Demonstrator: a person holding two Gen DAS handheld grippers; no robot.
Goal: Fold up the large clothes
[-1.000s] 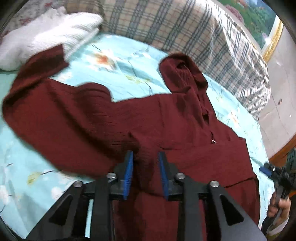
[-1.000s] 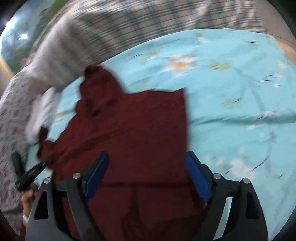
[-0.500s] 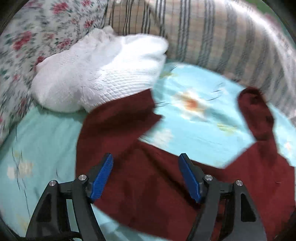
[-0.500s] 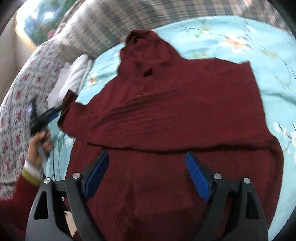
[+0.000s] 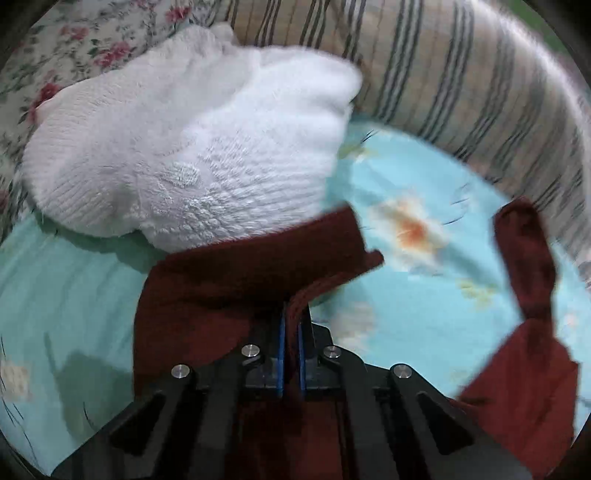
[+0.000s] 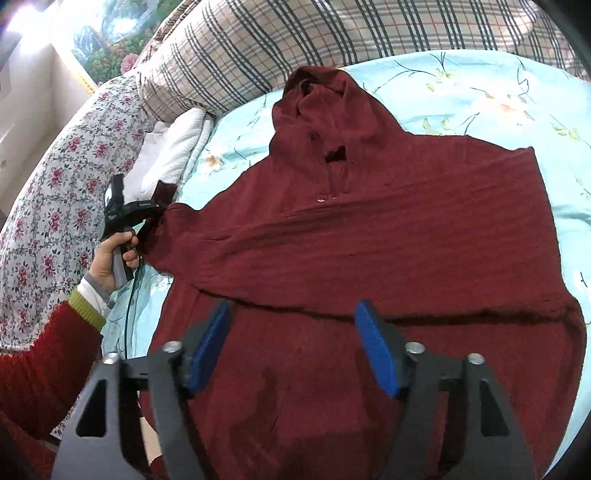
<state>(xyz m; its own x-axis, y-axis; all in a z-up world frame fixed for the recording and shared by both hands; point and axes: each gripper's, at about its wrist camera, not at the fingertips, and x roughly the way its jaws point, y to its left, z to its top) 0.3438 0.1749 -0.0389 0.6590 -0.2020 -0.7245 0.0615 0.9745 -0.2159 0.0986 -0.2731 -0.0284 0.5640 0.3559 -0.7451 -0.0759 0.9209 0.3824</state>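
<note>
A dark red hooded sweater (image 6: 388, 240) lies on the light blue floral bedsheet (image 6: 480, 96), hood toward the pillows, one sleeve folded across its chest. My left gripper (image 5: 291, 325) is shut on the sweater's left sleeve (image 5: 240, 280) near its cuff, beside a white knit garment (image 5: 184, 147). It also shows in the right wrist view (image 6: 147, 208), held in a hand at the sweater's left edge. My right gripper (image 6: 291, 343) is open and empty above the sweater's lower body. The hood (image 5: 524, 258) shows at the right of the left wrist view.
A plaid pillow (image 6: 314, 40) and a floral pillow (image 6: 62, 177) line the head of the bed. The white knit garment (image 6: 173, 155) lies against them. The person's red-sleeved arm (image 6: 48, 354) is at lower left. A framed picture (image 6: 99, 33) stands behind.
My left gripper let go of the sweater's body, opened, moved to the left sleeve and shut on it near the cuff. My right gripper stayed open and pulled back over the lower body.
</note>
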